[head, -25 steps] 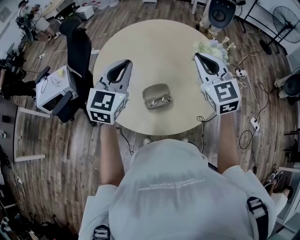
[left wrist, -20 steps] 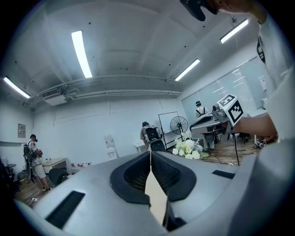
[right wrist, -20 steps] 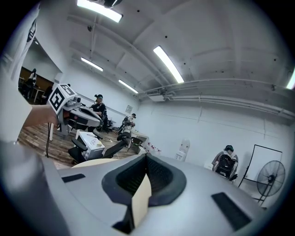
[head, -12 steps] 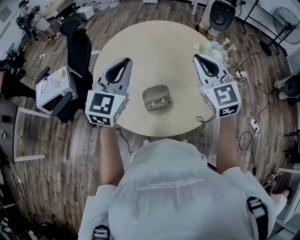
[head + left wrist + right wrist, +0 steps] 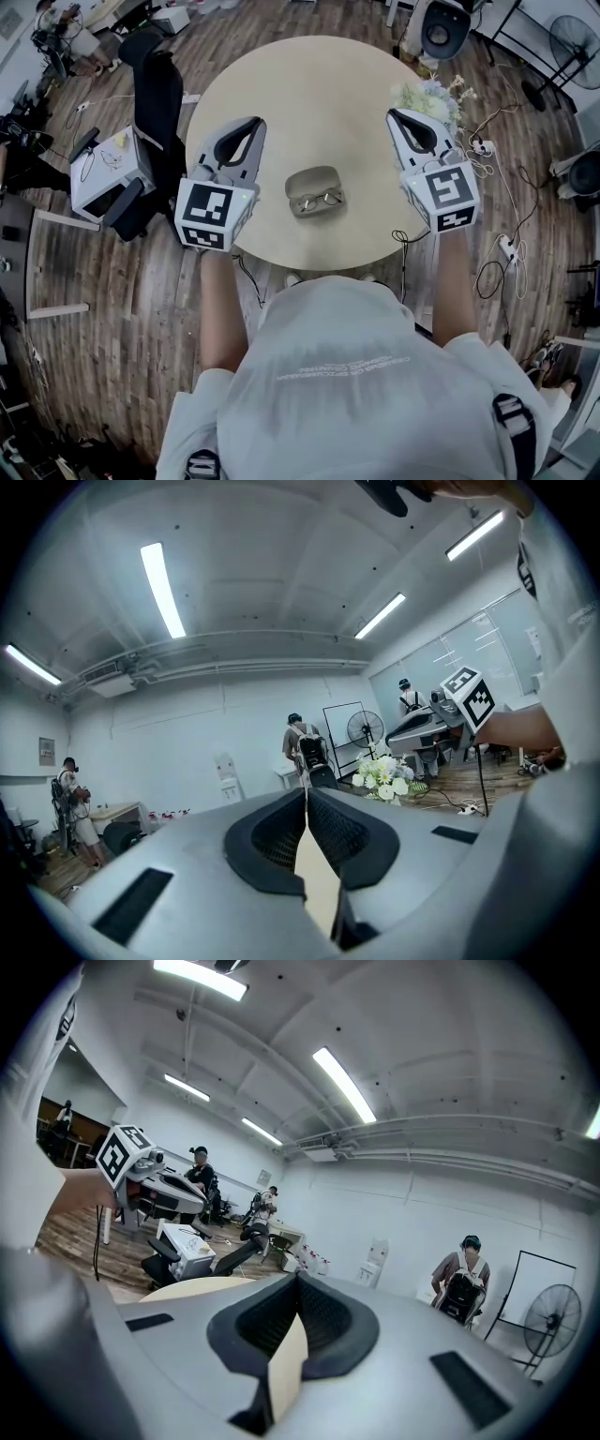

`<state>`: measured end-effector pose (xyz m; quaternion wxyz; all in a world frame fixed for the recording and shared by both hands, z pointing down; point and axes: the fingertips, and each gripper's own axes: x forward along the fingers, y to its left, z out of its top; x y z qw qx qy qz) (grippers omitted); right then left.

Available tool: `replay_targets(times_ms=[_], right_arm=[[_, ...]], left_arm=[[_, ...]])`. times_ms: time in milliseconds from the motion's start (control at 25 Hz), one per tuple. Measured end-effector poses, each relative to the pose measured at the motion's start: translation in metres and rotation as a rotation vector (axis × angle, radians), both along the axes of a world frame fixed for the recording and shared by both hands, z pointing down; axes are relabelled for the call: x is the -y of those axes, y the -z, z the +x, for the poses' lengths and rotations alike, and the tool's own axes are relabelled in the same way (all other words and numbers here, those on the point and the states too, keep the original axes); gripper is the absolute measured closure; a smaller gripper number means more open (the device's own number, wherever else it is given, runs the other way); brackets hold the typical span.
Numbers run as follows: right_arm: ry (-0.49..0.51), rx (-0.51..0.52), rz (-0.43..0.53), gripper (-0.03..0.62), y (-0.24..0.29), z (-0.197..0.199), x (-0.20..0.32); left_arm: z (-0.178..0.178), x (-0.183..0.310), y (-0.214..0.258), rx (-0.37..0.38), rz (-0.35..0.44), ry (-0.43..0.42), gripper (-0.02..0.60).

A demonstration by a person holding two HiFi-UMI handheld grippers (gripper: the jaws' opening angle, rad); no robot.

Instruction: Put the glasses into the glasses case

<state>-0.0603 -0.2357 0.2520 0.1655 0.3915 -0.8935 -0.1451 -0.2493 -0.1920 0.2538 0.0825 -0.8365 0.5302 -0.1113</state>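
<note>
An open grey glasses case lies on the round beige table, near its front edge. A pair of thin-framed glasses rests inside the case. My left gripper hovers to the left of the case, shut and holding nothing. My right gripper hovers to the right of the case, also shut and holding nothing. Both point away from me, apart from the case. In the left gripper view the left gripper shows its jaws meeting; in the right gripper view the right gripper does too. Neither of those views shows the case.
White flowers sit at the table's right rim, close to my right gripper. A black chair and a white box stand left of the table. Cables trail on the wooden floor at the right. People stand far off.
</note>
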Motion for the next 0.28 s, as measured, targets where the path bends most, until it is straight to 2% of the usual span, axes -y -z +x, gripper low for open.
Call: replay_targets(times_ms=[280], right_arm=[[0.001,-0.009,-0.007,0.592,-0.0084,-0.0015,0.0010]], left_arm=[[-0.0009,0.0003,-0.0071,-0.001,-0.009,-0.002,0.563]])
